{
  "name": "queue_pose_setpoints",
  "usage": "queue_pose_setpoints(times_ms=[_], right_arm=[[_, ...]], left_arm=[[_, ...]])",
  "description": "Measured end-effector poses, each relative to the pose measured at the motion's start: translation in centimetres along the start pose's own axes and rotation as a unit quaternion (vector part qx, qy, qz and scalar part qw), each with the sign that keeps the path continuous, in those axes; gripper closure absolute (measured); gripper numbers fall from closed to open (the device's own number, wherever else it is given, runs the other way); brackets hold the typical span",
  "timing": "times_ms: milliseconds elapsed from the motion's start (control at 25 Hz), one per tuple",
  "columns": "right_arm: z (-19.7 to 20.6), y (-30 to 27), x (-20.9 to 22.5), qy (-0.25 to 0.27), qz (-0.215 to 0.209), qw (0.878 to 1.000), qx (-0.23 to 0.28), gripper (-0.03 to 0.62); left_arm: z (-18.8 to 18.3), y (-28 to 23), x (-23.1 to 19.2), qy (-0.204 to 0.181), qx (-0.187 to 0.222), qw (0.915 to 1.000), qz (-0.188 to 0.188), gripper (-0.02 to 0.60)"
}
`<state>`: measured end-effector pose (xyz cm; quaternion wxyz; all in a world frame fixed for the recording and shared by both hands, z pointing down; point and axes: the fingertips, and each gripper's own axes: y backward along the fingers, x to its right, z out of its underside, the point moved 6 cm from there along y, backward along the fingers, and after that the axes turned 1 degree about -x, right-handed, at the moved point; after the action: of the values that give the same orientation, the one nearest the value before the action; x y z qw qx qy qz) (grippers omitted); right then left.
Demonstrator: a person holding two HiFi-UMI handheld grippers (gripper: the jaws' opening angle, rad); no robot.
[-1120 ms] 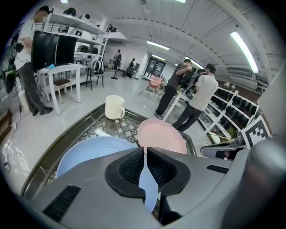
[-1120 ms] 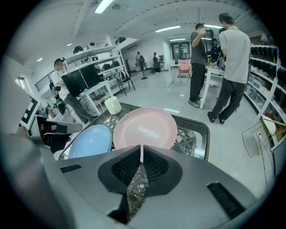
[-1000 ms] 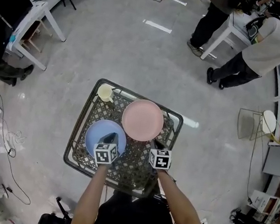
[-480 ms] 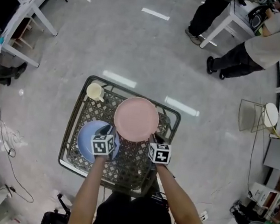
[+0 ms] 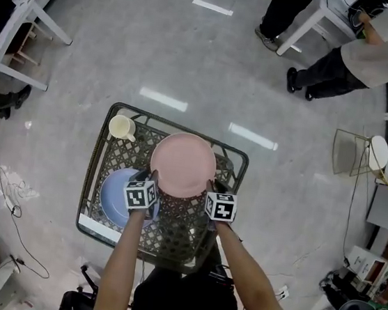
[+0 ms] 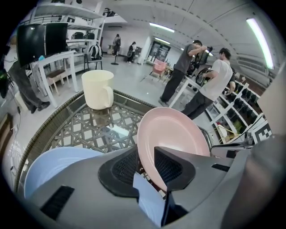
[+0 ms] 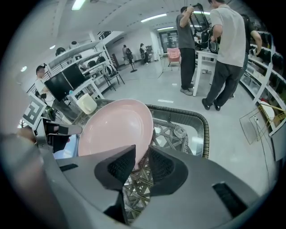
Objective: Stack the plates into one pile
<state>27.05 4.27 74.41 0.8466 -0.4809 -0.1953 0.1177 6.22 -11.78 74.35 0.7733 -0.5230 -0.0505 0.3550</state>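
Now our left hand-held gripper (image 6: 146,156) and right hand-held gripper (image 7: 142,155), whose jaws have just been spreading, straddle the pink plate (image 5: 183,162) rim at eight and four o'clock. We judge pinching comes next, then carrying it to the blue plate (image 5: 114,196).

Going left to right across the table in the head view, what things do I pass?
Blue plate → left gripper → pink plate → right gripper. Both grippers' jaws have just been opening, with the pink plate's rim between them.
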Motion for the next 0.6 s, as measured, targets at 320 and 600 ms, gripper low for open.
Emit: queue_pose_setpoints(times_ms=[320, 600], right_arm=[[-0.1, -1.5, 1.0, -0.013, -0.004, 1.000, -0.009, 0.522], [-0.3, -2.3, 0.9, -0.020, -0.015, 1.000, -0.018, 0.522]], left_arm=[[-0.4, -1.6, -0.2, 0.001, -0.020, 0.9996, -0.020, 0.463], [-0.3, -2.2, -0.6, -0.001, -0.033, 0.9988, -0.036, 0.490]])
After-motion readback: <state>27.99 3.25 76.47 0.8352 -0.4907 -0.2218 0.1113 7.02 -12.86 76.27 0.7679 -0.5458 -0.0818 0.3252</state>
